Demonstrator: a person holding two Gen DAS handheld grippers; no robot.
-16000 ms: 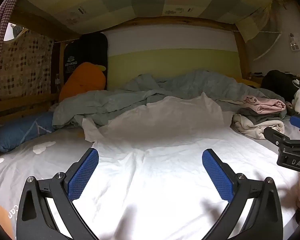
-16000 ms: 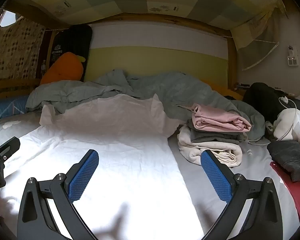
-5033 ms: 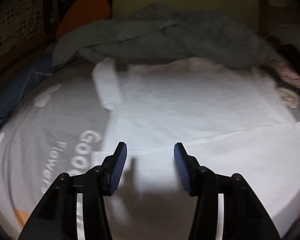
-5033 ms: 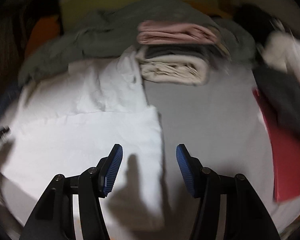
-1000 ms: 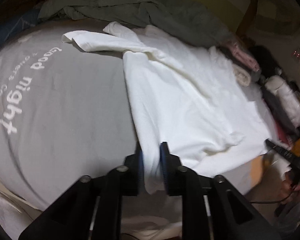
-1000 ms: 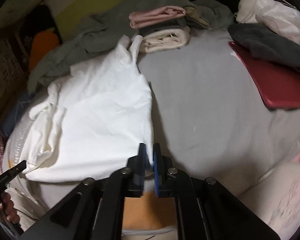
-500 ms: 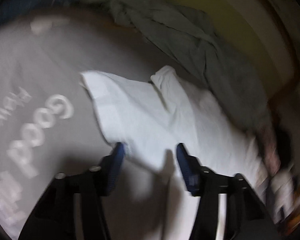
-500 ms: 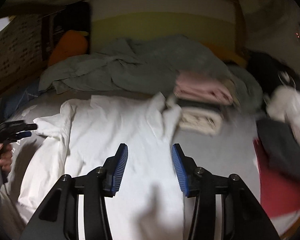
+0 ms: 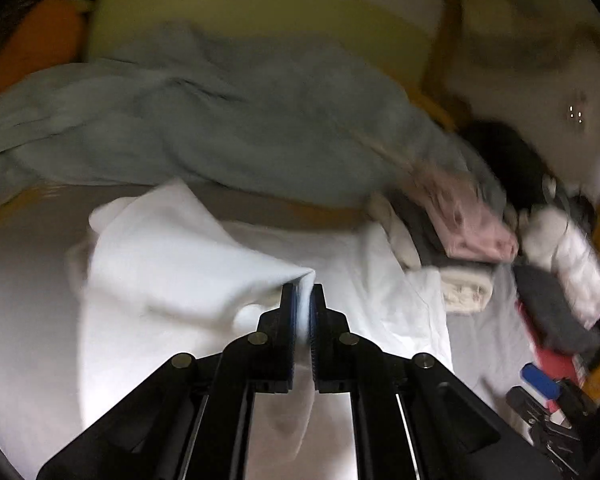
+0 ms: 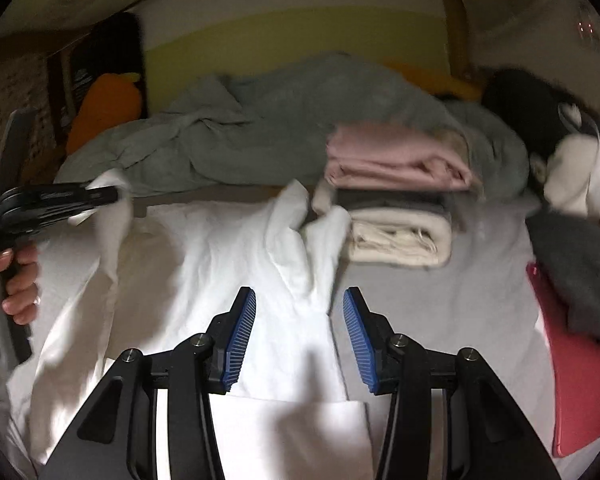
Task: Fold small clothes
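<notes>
The left gripper had closed since half a second earlier, when its fingers stood apart over the white garment; now they were pinched tight on a fold of that cloth, which ran up between them and hung lifted off the bed; in the right wrist view the same gripper showed at the far left, held in the person's hand, with a pale flap, probably a sleeve, trailing from its tip; motion blur made the exact edge hard to tell.

The right gripper had also changed; a second ago it was clamped on the hem, and now its blue fingers stood moderately apart with nothing between them, poised above the garment's right side, where the other sleeve lay rumpled near a stack of folded clothes; the stack carried a pink piece on top and a cream one beneath, just beside the garment's far corner.

The garment lay spread across the middle of the bed, near edge doubled over, with a grey quilt heaped behind it.

Judged from this, the bottom fold was done and released; the step in hand was likely bringing the left sleeve inward; the right side was not yet gripped.
</notes>
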